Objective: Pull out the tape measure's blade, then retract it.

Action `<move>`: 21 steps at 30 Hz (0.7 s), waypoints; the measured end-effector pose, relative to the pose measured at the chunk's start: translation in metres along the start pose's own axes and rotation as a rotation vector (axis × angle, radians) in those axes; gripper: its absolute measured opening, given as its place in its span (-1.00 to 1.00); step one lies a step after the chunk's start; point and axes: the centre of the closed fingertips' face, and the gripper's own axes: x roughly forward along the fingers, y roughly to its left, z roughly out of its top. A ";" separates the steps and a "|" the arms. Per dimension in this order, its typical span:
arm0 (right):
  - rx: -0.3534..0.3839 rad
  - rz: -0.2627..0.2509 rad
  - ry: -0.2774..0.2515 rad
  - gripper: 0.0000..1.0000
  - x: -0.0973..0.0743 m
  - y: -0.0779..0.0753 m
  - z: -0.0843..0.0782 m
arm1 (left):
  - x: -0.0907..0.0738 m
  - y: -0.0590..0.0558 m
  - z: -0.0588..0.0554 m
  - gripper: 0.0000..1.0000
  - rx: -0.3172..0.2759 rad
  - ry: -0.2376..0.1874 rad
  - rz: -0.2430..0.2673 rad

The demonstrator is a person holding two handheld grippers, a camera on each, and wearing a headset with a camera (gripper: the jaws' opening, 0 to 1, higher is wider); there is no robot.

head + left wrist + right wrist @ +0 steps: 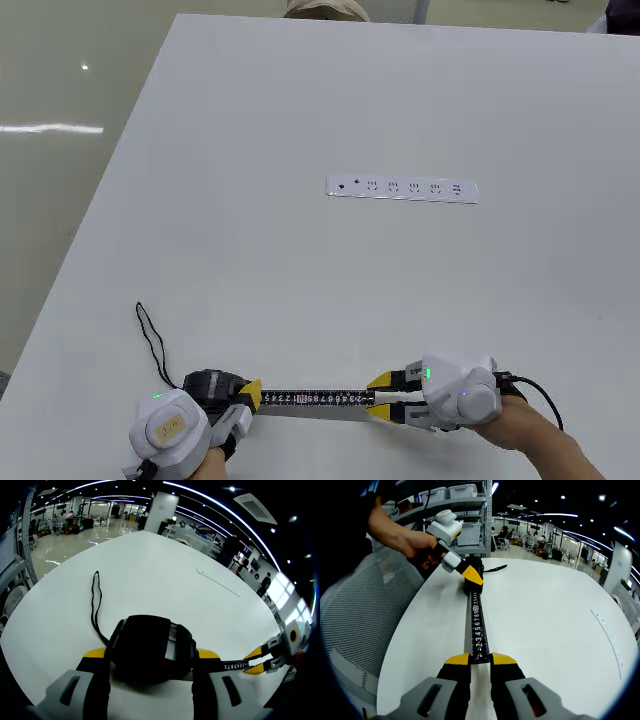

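The left gripper [245, 398], at the near edge of the worktop [300, 120], clamped its jaws on the tape measure case [212, 385]. The blade [315, 399] lay extended to the right gripper [381, 395], whose jaws pinched its tip. A power strip [401, 189] lay well beyond.

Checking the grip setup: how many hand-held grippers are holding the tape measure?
2. The left hand-held gripper clamps the tape measure's black case near the front edge of the table; the right hand-held gripper pinches the end of the pulled-out blade.
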 end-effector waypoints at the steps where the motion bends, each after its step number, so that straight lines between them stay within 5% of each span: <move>1: 0.001 0.000 -0.001 -0.75 0.000 0.000 0.000 | 0.000 0.000 0.000 0.27 0.001 0.000 0.000; 21: -0.002 0.008 -0.016 -0.75 0.014 0.000 0.010 | -0.001 0.000 0.001 0.27 -0.003 0.000 -0.005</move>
